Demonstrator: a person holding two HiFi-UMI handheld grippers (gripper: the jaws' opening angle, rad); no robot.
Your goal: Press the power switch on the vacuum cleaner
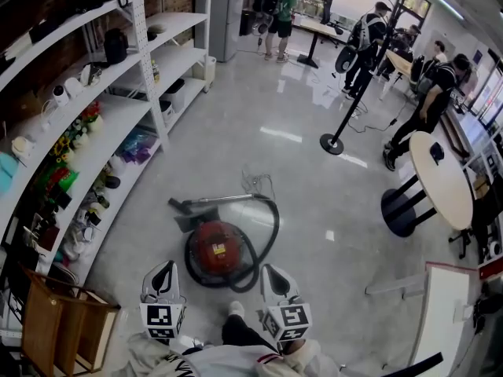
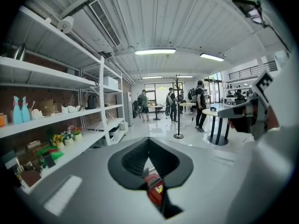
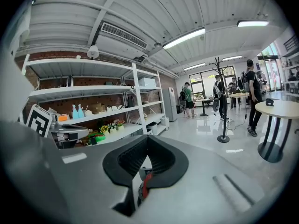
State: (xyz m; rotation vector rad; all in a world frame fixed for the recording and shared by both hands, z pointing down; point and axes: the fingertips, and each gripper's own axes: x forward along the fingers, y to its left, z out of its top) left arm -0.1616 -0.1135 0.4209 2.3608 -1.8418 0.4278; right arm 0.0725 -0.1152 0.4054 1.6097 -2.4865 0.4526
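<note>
The round red canister vacuum cleaner [image 1: 218, 250] with its looped black hose sat on the glossy grey floor [image 1: 314, 203], between white shelving [image 1: 118, 112] and a round white table [image 1: 442, 181]. The left gripper [image 1: 164, 269] and right gripper [image 1: 274, 272] hovered just short of it, each with jaws closed on nothing.

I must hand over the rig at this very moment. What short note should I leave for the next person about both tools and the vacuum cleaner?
Left tool: jaws together, empty, held to the left of the red canister vacuum cleaner.
Right tool: jaws together, empty, held to its right.
The vacuum cleaner stands on the floor ahead of both tools, with its black hose looped around it.
Done: nothing; neither tool touches it.
Left: find the power switch, which I cannot make out from here, and press it.
</note>
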